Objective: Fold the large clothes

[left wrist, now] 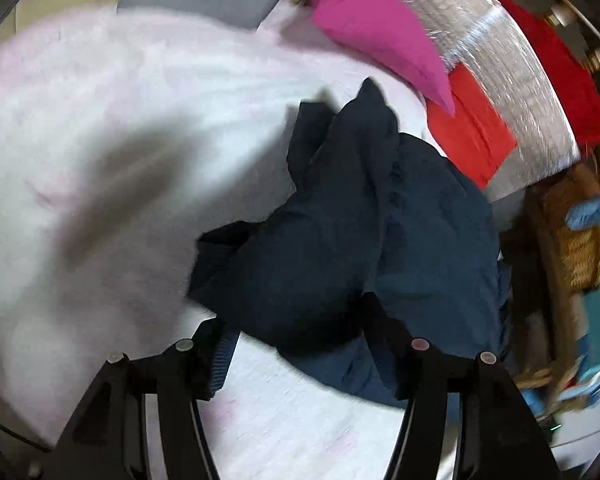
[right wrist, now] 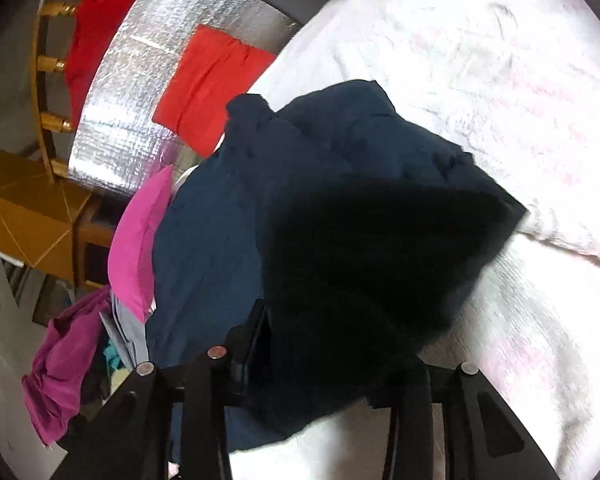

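dark navy cloth (left wrist: pixel 340 216) bunches right against both our tools, heaped on a white fluffy blanket (left wrist: pixel 100 120). our left hand-held gripper (left wrist: pixel 296 344) has its fingers spread with a fold between them; whether it pinches, we cannot tell. the right hand-held gripper (right wrist: pixel 324 360) is buried under fabric, likewise unclear. the garment runs away ahead of both, equally near.

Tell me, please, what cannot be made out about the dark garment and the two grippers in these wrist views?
- Left gripper: in the left wrist view the navy garment covers its fingertips, so any grip is unclear.
- Right gripper: in the right wrist view the same cloth bunches over its fingers.
- Garment type: crumpled, with motion blur.
- White blanket: cut off by the lens edge.
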`<state>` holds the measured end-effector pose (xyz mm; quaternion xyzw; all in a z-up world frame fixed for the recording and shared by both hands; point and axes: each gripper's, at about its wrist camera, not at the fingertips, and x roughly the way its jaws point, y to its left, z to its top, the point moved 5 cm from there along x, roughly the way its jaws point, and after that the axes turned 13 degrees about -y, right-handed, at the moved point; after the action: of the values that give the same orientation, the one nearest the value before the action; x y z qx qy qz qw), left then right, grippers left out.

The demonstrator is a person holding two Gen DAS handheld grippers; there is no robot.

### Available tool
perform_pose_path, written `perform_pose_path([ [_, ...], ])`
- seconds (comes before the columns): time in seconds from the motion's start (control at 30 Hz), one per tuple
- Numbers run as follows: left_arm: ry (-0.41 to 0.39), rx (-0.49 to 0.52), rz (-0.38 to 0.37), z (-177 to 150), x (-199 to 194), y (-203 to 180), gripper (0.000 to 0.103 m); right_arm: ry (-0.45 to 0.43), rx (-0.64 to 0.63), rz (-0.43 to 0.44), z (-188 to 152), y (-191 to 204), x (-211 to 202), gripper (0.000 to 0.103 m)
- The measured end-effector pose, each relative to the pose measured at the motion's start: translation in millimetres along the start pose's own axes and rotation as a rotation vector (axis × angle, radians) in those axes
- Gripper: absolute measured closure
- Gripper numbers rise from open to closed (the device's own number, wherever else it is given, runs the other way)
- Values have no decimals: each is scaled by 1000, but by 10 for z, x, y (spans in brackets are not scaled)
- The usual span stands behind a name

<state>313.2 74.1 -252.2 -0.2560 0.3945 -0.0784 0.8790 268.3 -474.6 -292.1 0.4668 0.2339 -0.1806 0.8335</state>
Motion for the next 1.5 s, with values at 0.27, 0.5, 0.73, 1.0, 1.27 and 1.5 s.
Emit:
perform_pose_path([
  [0.27, -312, 388, 152, 0, -1161, -408, 21, -134, -349, -52, -181, 245, -925, 37],
  [0.5, -540, 598, 196, -61, -2318, -892, 14, -210, -628, -62, -454, 721, -1749, 29],
  [0.73, -682, 624, 185, -163, -3187, -1170, 3, -315, -752, -47, -593, 1145, -2770, 21],
  [1.0, -738, 599, 119, -348, -3907, -1326, 1, -366, -823, -14, -818, 1407, -3733, 19],
  [1.27, -776, 603, 90, -543, -4403, -1412, 0, -429, -838, 15, -993, 1520, -4305, 18],
  [1.5, -801, 587, 113, -505, -4554, -1430, 0, -452, -857, -11, -985, 1576, -4469, 18],
])
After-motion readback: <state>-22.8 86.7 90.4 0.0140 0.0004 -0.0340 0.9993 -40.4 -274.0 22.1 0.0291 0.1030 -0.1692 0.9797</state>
